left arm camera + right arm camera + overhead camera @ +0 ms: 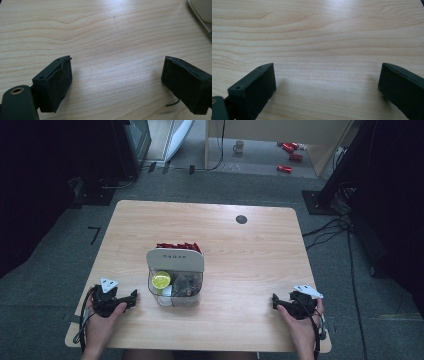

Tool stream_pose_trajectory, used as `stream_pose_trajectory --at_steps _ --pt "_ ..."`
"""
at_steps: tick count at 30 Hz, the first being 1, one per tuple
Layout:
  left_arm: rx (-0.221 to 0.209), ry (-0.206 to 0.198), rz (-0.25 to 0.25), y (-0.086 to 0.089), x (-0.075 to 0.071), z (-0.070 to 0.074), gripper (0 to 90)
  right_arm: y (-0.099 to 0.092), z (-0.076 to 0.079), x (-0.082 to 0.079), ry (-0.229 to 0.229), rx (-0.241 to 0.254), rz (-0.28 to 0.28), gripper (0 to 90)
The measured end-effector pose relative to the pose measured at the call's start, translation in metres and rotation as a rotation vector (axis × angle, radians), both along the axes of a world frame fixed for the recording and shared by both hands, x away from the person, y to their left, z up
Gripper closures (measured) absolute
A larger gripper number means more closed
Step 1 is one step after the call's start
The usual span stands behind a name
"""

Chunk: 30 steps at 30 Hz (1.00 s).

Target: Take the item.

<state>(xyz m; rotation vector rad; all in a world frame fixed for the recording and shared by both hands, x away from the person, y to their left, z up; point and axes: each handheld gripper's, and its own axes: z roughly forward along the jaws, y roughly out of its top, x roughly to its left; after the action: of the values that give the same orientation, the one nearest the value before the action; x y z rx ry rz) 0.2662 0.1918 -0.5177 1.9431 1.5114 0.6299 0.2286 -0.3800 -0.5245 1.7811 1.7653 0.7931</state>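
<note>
I find both grippers resting low at the near edge of the table [250,265], one towards each near corner. My left gripper [131,299] stands with its jaws spread wide and nothing between them; in the left gripper view bare wood grain runs between the two pads [60,82]. My right gripper [275,301] is likewise wide open and holds nothing, with bare wood between its jaws in the right gripper view.

Edges and room: the near table edge lies just behind both hands. Outboard of the left gripper the table's left edge is close; outboard of the right gripper the right edge is close. Between the right gripper and the container the tabletop is bare wood, a broad stretch. Ahead of both grippers the surface runs clear to the far edge, apart from a small dark round disc [241,219] well ahead of the right gripper.

Container: a clear plastic organiser [175,287] with a white upright panel [175,259] sits just beside the left gripper, on its inboard side, and well apart from the right gripper. Its corner shows ahead of the left jaws in the left gripper view. Inside I see a yellow-green round lid [161,280] on the side nearer the left gripper, dark items I cannot identify beside it, and red packets [178,246] behind the panel.
</note>
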Motion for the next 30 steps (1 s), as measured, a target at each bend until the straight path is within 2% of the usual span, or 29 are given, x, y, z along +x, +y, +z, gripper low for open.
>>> stream_pose_trajectory --at_steps 2,3,6,8,11,12,15,20,21,23,24,25,29,30 --pt "0.000 0.000 0.001 0.000 0.000 0.000 10.4 0.002 0.001 -0.001 0.004 0.005 -0.008 4.4" --pt "-0.001 -0.001 0.003 0.000 0.000 0.000 10.4 0.005 0.005 -0.001 -0.006 0.022 -0.016 5.7" --pt "0.000 -0.001 0.006 -0.001 0.000 0.000 10.3 0.011 0.010 -0.001 -0.019 0.029 -0.012 6.2" --pt "0.000 0.000 0.007 -0.001 0.001 0.000 10.3 0.021 0.022 -0.002 -0.048 0.036 0.007 6.5" --pt "0.000 0.000 0.007 -0.001 0.001 0.000 10.3 0.028 0.031 0.000 -0.069 0.041 0.012 6.5" --pt "0.001 0.001 0.007 -0.001 0.001 0.000 10.3 0.037 0.040 0.003 -0.080 0.047 0.019 6.5" --pt "0.000 -0.001 0.018 -0.002 0.001 0.000 10.2 0.046 0.048 0.006 -0.091 0.045 0.030 6.5" --pt "-0.001 0.000 0.021 -0.002 0.001 0.000 10.2 0.073 0.065 0.013 -0.121 0.059 0.081 8.1" --pt "-0.001 -0.001 0.020 -0.003 0.002 0.000 10.2 0.083 0.073 0.015 -0.138 0.071 0.103 13.6" --pt "0.000 0.000 0.024 -0.004 0.002 0.000 10.2 0.086 0.075 0.015 -0.147 0.074 0.110 13.8" --pt "0.000 0.002 0.024 -0.004 0.003 0.000 8.8 0.097 0.083 0.017 -0.164 0.090 0.142 15.5" --pt "0.000 0.002 0.024 -0.005 0.003 0.000 8.8 0.097 0.083 0.017 -0.164 0.090 0.142 15.5" --pt "0.000 0.003 0.023 -0.005 0.003 0.000 8.6 0.120 0.099 0.019 -0.207 0.094 0.204 24.2" --pt "0.000 0.003 0.023 -0.005 0.003 0.000 8.6 0.120 0.099 0.019 -0.207 0.094 0.204 24.2"
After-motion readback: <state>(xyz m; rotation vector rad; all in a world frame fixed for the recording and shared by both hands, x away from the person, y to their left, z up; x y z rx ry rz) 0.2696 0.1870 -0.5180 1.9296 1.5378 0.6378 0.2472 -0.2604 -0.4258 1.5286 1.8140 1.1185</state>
